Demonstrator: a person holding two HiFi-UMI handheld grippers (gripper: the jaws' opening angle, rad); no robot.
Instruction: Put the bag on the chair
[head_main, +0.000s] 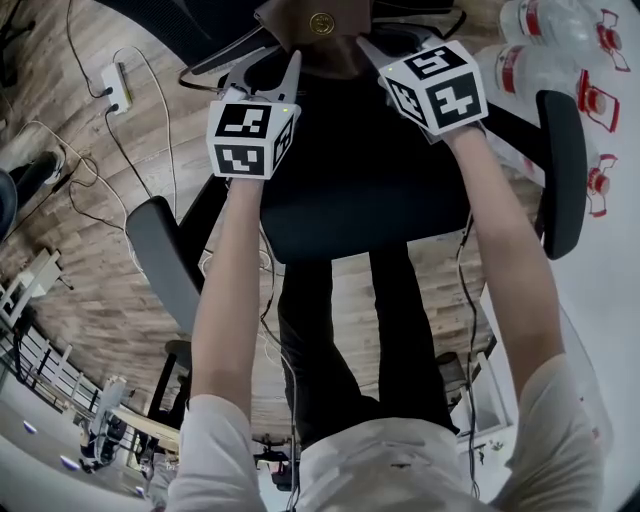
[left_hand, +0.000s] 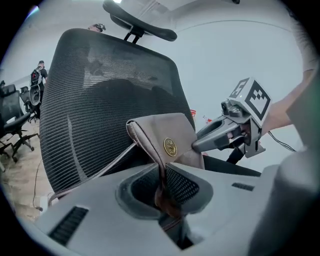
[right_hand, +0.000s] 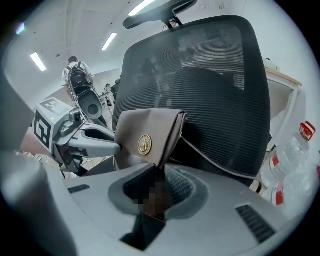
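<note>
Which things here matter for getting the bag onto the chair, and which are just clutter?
In the job: bag, chair, left gripper and right gripper, both gripping the bag.
Lying about: water bottles, power strip on the floor.

- The left arm (head_main: 225, 300) and right arm (head_main: 505, 270) reach forward side by side, nearly straight.
- The left hand-held gripper (head_main: 268, 72) tilts downward, its jaws almost together, pinching one edge of the bag (head_main: 320, 25).
- The right hand-held gripper (head_main: 372, 50) tilts downward too, its jaws clamping the opposite edge.
</note>
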